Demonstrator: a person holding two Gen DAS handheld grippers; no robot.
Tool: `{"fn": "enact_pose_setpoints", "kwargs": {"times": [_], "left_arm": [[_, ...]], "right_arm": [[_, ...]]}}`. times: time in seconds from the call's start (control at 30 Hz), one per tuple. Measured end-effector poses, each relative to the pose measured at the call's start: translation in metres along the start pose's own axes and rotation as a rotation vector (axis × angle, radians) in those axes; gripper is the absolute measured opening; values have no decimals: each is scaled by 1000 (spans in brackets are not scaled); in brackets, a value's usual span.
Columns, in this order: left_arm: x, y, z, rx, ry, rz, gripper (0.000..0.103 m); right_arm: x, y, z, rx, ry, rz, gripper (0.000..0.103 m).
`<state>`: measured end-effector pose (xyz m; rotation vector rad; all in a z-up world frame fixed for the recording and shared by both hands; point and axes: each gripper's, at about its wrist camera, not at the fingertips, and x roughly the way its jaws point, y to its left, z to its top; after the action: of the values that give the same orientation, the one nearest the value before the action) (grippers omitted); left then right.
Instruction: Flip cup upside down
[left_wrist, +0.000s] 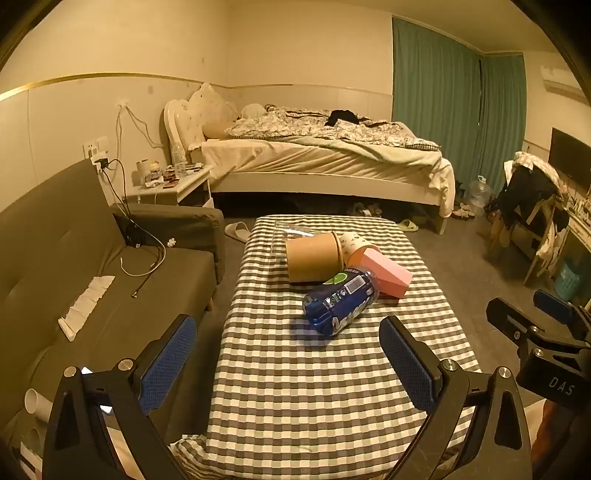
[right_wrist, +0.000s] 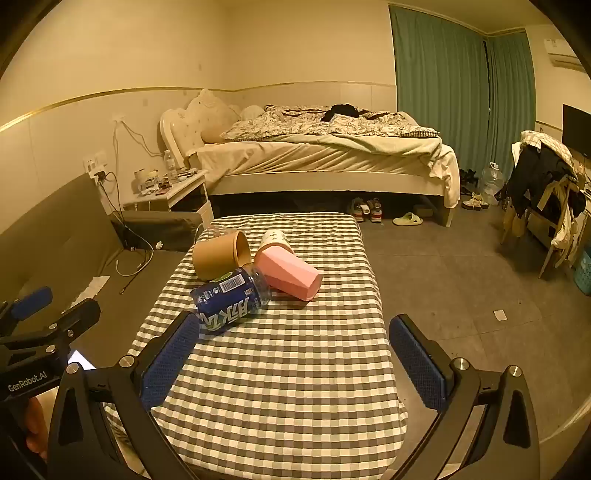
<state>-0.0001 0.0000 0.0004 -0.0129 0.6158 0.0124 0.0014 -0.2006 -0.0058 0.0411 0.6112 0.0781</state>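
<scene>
Several cups lie on their sides in a cluster on the checked table (left_wrist: 295, 369) (right_wrist: 288, 369). A brown paper cup (left_wrist: 312, 258) (right_wrist: 219, 256) lies at the far left, a white patterned cup (left_wrist: 352, 242) (right_wrist: 275, 240) behind, a pink faceted cup (left_wrist: 386, 275) (right_wrist: 290, 275) at the right, and a blue printed cup (left_wrist: 338, 301) (right_wrist: 231, 301) nearest. A clear glass (left_wrist: 291, 232) lies behind the brown cup. My left gripper (left_wrist: 288, 362) and right gripper (right_wrist: 295, 365) are both open and empty, held short of the cluster above the table's near end.
A grey sofa (left_wrist: 92, 277) with cables stands left of the table. A bed (left_wrist: 325, 155) and nightstand (left_wrist: 173, 184) stand behind it. A chair piled with clothes (right_wrist: 546, 184) stands at the right. Slippers and shoes lie on the floor (right_wrist: 461, 280).
</scene>
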Motion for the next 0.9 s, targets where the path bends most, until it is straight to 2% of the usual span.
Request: {"fn": "enact_pose_setpoints", "kwargs": {"times": [0.9], "left_arm": [[7,6,-3,-1,16,10,102]], "right_arm": [[2,-4,0,-2,2,-2,103]]}}
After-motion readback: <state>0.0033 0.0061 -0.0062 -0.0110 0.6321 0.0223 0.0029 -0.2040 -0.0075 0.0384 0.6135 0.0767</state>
